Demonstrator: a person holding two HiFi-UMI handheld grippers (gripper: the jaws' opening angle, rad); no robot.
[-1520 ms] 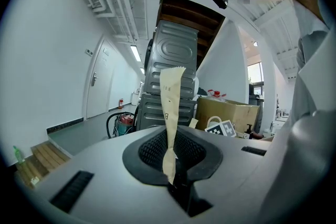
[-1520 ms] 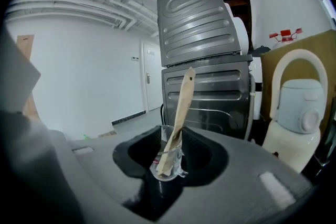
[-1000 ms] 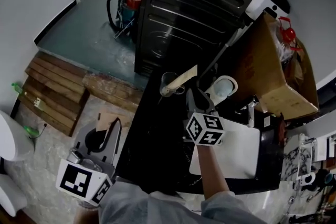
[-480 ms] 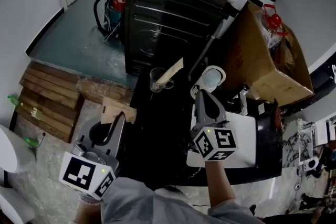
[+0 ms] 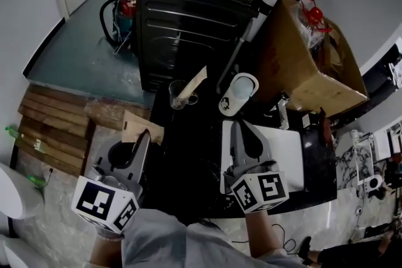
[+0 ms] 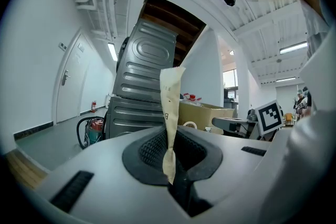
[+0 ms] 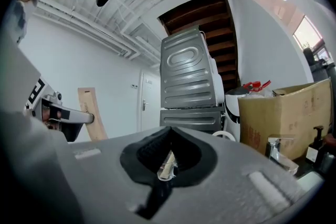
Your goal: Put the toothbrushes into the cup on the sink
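A paper-sleeved toothbrush (image 5: 193,83) is seen leaning out of the glass cup (image 5: 178,96), its upper end tilted toward the right of the head view. The cup is set at the far left corner of the black countertop (image 5: 188,163), just in front of a grey metal appliance (image 5: 195,3).

A second paper-sleeved toothbrush (image 6: 170,113) is held upright in the left gripper (image 5: 143,138). The jaws are drawn in narrow and the sleeve is pinched near its lower end, so that most of its length stands above the pads. This gripper is held off the left edge of the countertop, over the floor, well apart from the cup.

The right gripper (image 5: 242,130) is held level above the near left part of the white sink basin (image 5: 292,154). Its jaws are brought fully together on a pale stick-like piece (image 7: 167,163). Only a short end is shown at the cleft, partly in clear wrap, and it cannot be told for certain whether it is a toothbrush.

A white mug (image 5: 239,92) is placed to the right of the glass cup, between it and a chrome tap (image 7: 278,152). Beyond the tap a cardboard box (image 5: 308,66) is stood against the wall. On the floor to the left wooden planks (image 5: 56,125) are laid, and farther back a red and black machine with a hose (image 5: 119,12) is set beside the appliance.
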